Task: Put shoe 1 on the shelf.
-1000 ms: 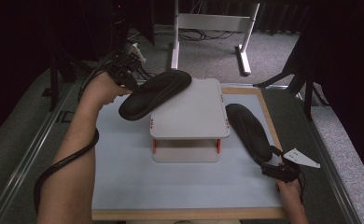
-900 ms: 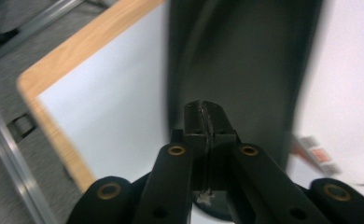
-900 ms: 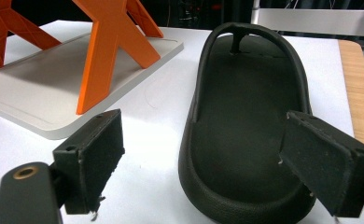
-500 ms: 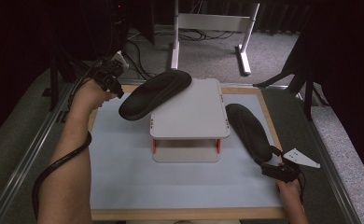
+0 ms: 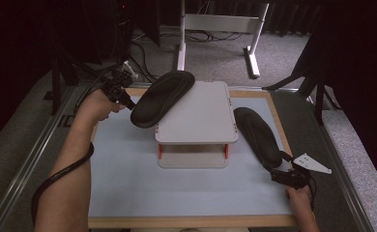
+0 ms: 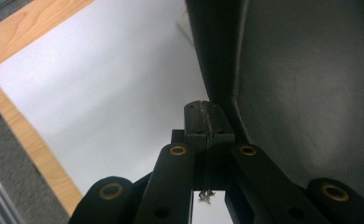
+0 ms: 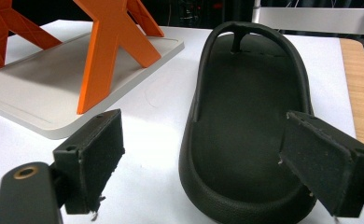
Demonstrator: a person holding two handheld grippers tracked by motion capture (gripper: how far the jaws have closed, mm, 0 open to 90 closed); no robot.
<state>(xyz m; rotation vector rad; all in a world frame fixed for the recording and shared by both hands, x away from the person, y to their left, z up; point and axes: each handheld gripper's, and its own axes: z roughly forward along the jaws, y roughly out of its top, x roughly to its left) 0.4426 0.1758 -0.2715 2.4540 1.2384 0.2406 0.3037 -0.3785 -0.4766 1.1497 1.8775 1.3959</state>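
One black sandal (image 5: 161, 98) lies tilted over the far-left corner of a grey two-level stand (image 5: 196, 121), its heel hanging off toward the left. My left gripper (image 5: 127, 103) is shut just beside that heel; in the left gripper view its pads (image 6: 203, 114) meet with nothing between them and the sandal (image 6: 306, 93) sits right next to them. A second black sandal (image 5: 257, 135) lies flat on the mat right of the stand. My right gripper (image 5: 284, 175) is open at its near end, and the sandal's heel (image 7: 245, 154) lies between the spread jaws (image 7: 206, 140) without touching the pads.
The stand has orange legs (image 7: 110, 51) on a grey base plate (image 7: 40, 93). A pale blue mat (image 5: 123, 179) in a wooden frame (image 5: 278, 116) covers the table. A white metal frame (image 5: 215, 24), cables and dark tripod legs stand on the carpet behind.
My left hand has moved left away from the top of the sandal on the stand, then come down beside its heel. The sandals and right gripper have stayed put.
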